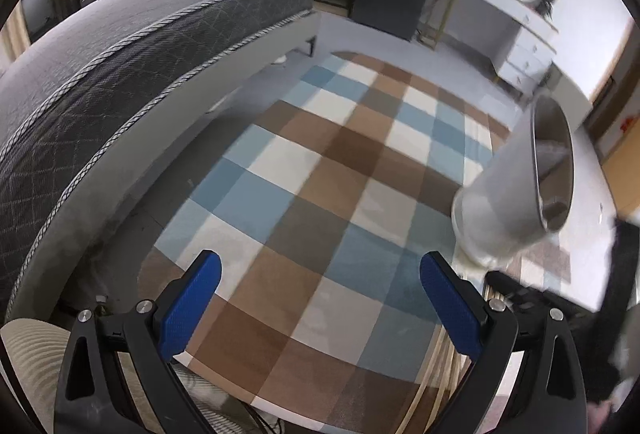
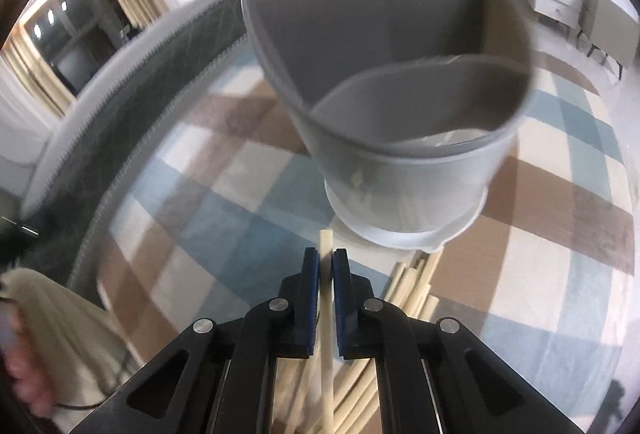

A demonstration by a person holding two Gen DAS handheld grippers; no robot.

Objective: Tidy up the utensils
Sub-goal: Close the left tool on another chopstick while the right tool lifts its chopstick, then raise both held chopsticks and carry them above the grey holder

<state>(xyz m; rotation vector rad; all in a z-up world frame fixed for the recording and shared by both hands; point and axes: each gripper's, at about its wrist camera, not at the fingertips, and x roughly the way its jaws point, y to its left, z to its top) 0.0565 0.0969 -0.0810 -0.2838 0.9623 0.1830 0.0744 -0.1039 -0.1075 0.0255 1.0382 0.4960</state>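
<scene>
Checked blue, brown and white rug [image 1: 340,170], grey mattress [image 1: 120,66], white drawers [image 1: 524,54], curtained window [image 2: 80,34]

Upright grey holder [image 2: 400,162] beside pale chopsticks [image 2: 412,286]

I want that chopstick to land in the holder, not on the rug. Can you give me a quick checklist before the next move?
1. Right gripper shut on one chopstick: ok.
2. Only a single stick between the pads, the rest of the pile left on the rug: ok.
3. Grey holder standing upright on its base: ok.
4. Holder's compartments open for a drop: ok; whether they hold anything, cannot tell.
5. Left gripper open, holding nothing: ok.
6. Chopstick tip raised above the holder's rim: not ok, it sits low by the base.
</scene>
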